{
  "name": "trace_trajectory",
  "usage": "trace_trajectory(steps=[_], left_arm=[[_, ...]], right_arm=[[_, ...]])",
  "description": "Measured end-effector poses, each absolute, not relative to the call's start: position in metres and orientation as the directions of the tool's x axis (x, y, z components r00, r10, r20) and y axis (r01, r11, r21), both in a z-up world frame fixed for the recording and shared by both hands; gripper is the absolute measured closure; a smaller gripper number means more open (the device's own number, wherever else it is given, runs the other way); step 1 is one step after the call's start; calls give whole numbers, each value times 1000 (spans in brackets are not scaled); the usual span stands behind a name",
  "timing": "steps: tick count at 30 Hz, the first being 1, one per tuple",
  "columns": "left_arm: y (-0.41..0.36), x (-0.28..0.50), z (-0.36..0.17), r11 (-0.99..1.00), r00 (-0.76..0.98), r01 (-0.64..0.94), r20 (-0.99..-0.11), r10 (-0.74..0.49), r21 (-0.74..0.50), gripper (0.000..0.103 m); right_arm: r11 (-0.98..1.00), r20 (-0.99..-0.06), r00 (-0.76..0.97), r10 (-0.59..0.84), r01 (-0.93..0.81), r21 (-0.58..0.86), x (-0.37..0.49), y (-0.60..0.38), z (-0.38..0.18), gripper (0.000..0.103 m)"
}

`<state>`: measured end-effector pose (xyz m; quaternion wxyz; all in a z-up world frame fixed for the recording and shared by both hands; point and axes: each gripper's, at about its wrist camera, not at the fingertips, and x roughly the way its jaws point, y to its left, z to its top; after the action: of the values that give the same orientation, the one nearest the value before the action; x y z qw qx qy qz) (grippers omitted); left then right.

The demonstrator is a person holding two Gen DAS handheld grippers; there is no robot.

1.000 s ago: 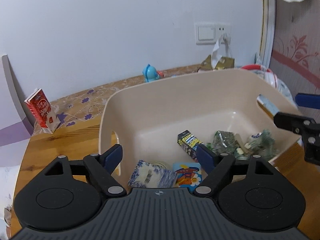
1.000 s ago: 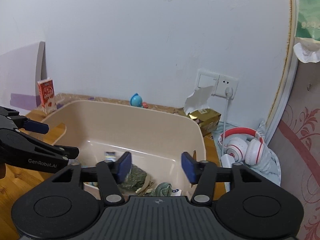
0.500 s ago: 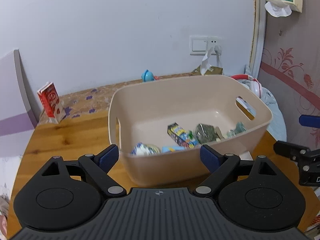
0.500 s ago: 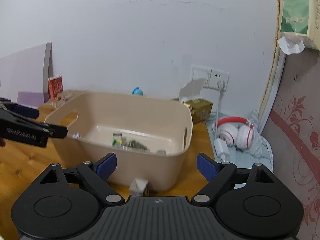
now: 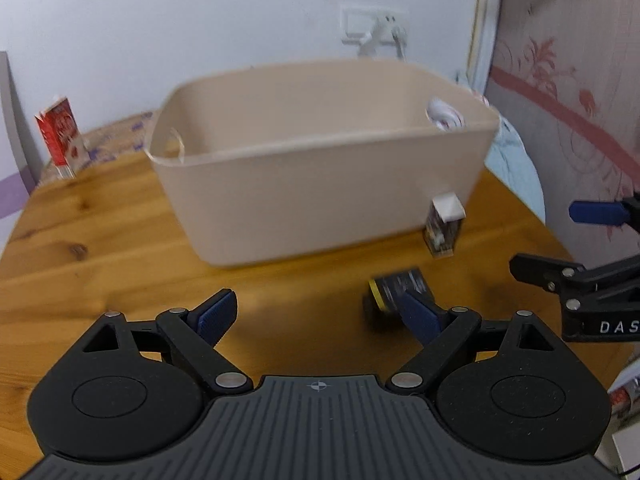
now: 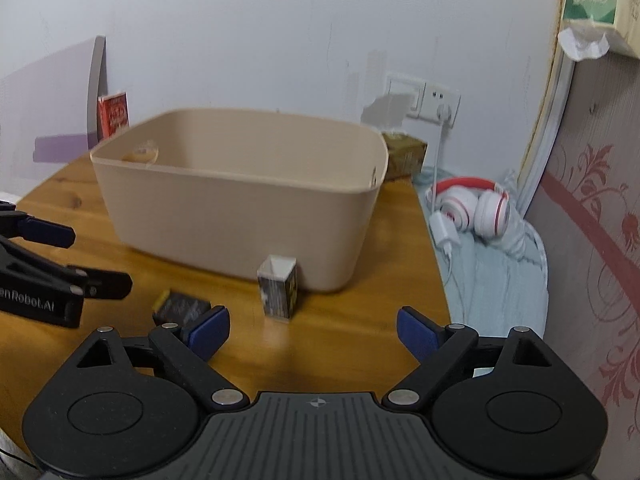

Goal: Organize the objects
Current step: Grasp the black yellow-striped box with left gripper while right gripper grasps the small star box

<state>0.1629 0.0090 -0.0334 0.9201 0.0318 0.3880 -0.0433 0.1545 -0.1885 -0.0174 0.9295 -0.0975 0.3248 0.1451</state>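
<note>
Both tongs spread and gripping nothing, left tongs [image 5: 320,320], right tongs [image 6: 312,330], beige bin [image 6: 240,196] ahead on worktop [image 5: 100,240], small upright carton [image 6: 278,290] between bin and right tongs, dark carton [image 5: 396,288] lying just beyond left tongs.

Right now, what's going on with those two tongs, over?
Left tongs open, right tongs open, both empty. Upright small box and fallen dark box on table outside beige bin. Nothing blocking.

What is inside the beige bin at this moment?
Only the inner walls of the beige bin and its handle cut-out show. Its near wall covers the floor in both views, so any contents cannot be seen.
</note>
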Motion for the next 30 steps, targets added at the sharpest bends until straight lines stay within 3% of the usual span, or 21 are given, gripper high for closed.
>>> trace_trajectory(steps=[9, 22, 30], left_arm=[[-12, 175, -70, 991, 663, 132, -745, -64, 32, 12], [-18, 198, -90, 994, 696, 103, -717, -48, 34, 13], [2, 207, -91, 996, 706, 83, -706, -48, 15, 28]], right_arm=[[939, -674, 719, 171, -326, -110, 159, -193, -42, 8], [940, -691, 702, 174, -328, -97, 180, -191, -61, 6], [946, -680, 704, 204, -321, -49, 200, -174, -71, 6]])
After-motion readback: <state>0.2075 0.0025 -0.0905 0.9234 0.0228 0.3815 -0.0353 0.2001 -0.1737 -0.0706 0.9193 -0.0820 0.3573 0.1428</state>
